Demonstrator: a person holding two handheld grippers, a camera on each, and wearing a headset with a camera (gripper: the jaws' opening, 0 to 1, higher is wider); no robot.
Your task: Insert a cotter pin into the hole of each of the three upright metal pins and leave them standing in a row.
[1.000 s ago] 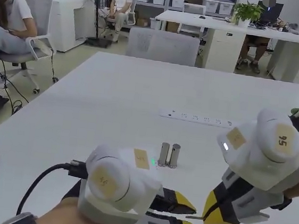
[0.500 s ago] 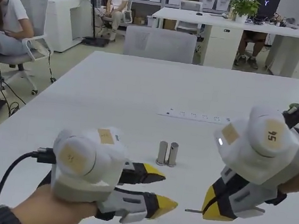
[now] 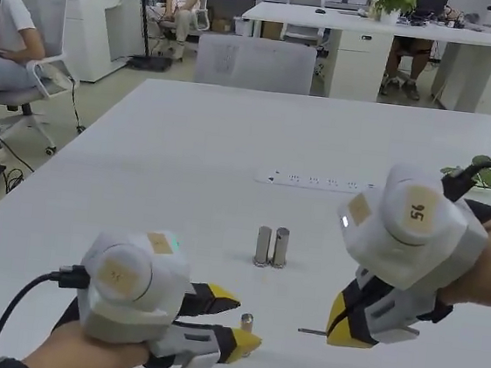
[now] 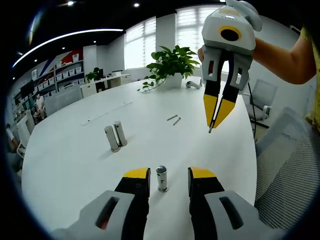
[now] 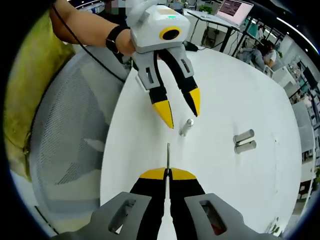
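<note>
While the left tool (image 5: 182,117) stood wide around the third upright pin (image 4: 161,178) (its two mates (image 3: 271,246) at 12 o'clock), the right tool (image 4: 216,119), clamped on the cotter pin (image 5: 168,152) at 3 o'clock, would best approach level with the hole.

The left tool (image 5: 181,111) and the right tool (image 4: 216,119) both have white bodies, black fingers and bright yellow tips, and each body carries a pale tan sticker. The three metal pins (image 3: 263,245) are plain silver-grey, as is the thin cotter pin (image 3: 309,331) nipped in the right tool. The counter (image 3: 232,147) is plain white, and the plant (image 4: 172,60) has dark green leaves.
</note>
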